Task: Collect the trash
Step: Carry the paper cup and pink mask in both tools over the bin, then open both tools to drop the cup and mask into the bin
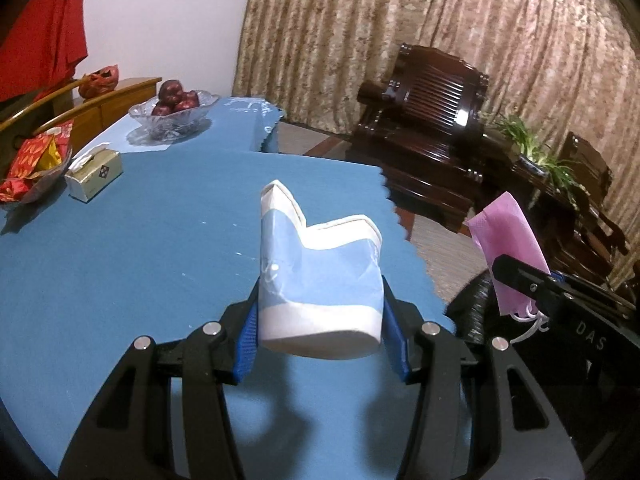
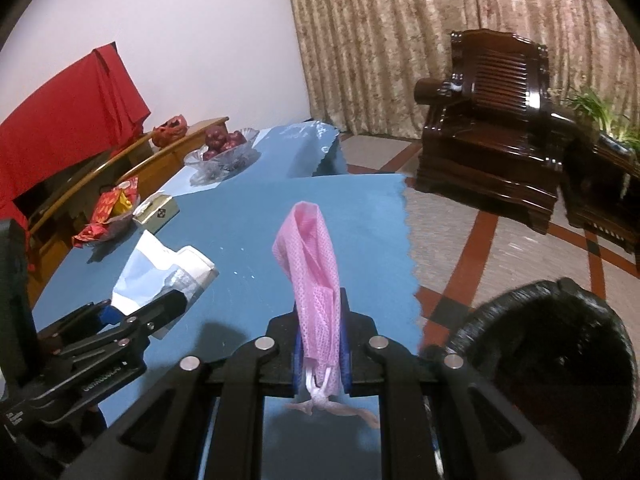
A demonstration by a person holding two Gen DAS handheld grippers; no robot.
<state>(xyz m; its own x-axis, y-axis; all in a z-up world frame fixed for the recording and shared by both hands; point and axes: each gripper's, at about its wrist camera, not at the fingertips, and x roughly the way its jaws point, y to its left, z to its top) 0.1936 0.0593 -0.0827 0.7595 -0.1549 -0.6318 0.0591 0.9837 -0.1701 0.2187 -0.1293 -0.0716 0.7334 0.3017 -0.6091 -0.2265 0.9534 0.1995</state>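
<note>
My left claw (image 1: 320,320) grips a crushed blue-and-white paper cup (image 1: 318,276) above the blue-covered desk (image 1: 140,260); my right claw (image 2: 322,344), nearly closed, pinches a pink face mask (image 2: 314,276) near the desk's edge, beside a black bin (image 2: 556,344).

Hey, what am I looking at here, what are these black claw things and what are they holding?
These are two hand-held grippers that a person carries, each with its own camera looking along its fingers. The left hand-held gripper squeezes a crushed blue and white paper cup. The right hand-held gripper pinches a pink face mask. Below is a table with a blue cloth, holding a glass bowl of red fruit, a tissue box and a bowl of red packets. A black bin stands beside it.
</note>
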